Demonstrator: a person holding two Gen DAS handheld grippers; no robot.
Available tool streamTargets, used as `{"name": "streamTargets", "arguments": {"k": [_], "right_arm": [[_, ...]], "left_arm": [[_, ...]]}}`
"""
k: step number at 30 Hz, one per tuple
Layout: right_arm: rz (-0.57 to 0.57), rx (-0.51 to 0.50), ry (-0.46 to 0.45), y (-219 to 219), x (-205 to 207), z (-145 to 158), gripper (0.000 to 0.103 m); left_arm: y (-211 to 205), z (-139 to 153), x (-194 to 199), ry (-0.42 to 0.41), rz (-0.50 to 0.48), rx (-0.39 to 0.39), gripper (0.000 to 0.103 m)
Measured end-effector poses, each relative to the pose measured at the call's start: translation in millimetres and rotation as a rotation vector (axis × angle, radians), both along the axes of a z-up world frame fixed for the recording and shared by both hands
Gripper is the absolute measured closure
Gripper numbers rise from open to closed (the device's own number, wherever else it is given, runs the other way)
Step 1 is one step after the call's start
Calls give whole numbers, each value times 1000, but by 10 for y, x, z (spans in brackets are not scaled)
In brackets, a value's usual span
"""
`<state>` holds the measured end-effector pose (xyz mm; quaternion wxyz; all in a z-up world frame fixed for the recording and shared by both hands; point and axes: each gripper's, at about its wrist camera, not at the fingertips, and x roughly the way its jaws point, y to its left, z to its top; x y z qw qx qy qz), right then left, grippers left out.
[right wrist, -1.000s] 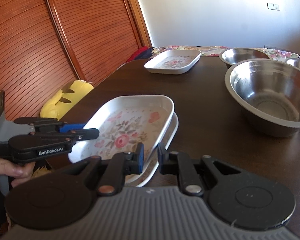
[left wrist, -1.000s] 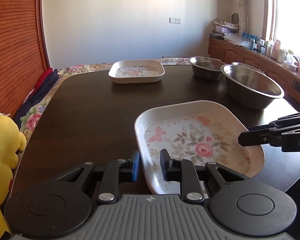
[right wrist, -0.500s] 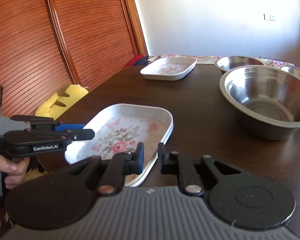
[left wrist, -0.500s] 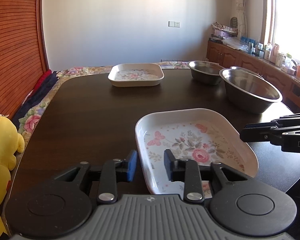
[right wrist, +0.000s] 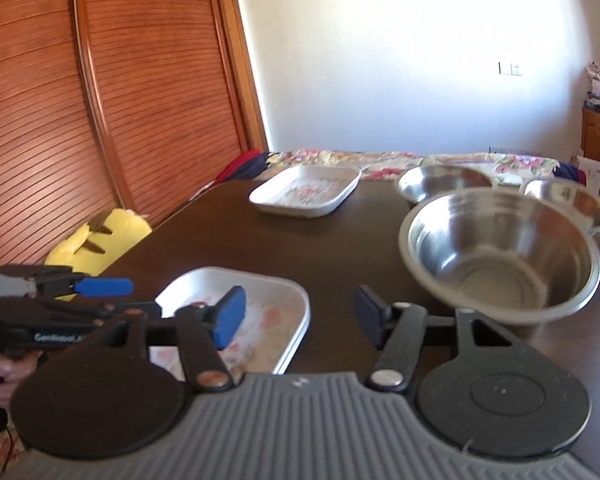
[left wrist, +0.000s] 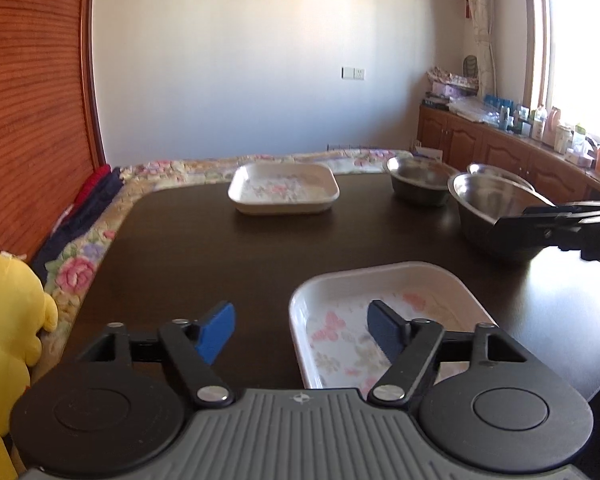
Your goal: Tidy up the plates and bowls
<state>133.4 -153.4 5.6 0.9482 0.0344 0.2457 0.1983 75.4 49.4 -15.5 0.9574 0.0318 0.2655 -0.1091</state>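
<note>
Black left hand-held gripper [right wrist: 104, 287] body reads "GenRobot", its ending hidden.

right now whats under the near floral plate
The near floral plate sits on a second white rim, so another plate seems nested beneath, on the dark table. That lower plate's face is covered.

White rectangular floral-print plate [left wrist: 384, 320] flat on dark table, right-side up, just ahead of left gripper [left wrist: 300, 332], its near left rim between spread fingers, untouched. Same plate [right wrist: 236, 312] ahead-left of right gripper [right wrist: 296, 316]. Second white floral rectangular plate [left wrist: 283, 188] far ahead, flat, alone. Large round stainless steel bowl [right wrist: 500, 256] upright, empty, ahead-right of right gripper. Two smaller steel bowls [right wrist: 444, 180] [right wrist: 568, 200] behind it, upright.
</note>
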Motion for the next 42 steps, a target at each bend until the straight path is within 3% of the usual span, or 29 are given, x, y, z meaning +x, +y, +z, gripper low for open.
{"name": "streamTargets", "arguments": {"k": [1,3,5,18,25,30,32,34,37,42], "right_arm": [[-10,1,-8,-14,24,27,19],[-12,-4,-40,-34,59,89,6],[-11,-10,-58,-48,120,155,0],[-24,-88,-90,26,619,458,0],[32,-106,-65,88,949,651,0],[71,-94,2,198,1256,612,1],[81,-84,37,244,1382,532,5],[82,-89,83,287,1494,449,25],[82,-98,130,364,1649,351,39],[68,-121,197,484,1913,223,52]], "left_arm": [[5,20,25,-5,1,0,21],[11,60,80,-15,2,3,19],[8,102,140,-24,-2,12,19],[90,364,597,-73,4,8,20],[152,436,985,-68,-16,38,29],[199,354,1289,-49,-31,52,36],[237,288,1425,-33,-33,47,42],[261,231,1559,-16,-35,43,47],[284,135,1744,4,-34,53,52],[297,47,1986,24,-36,71,57]]}}
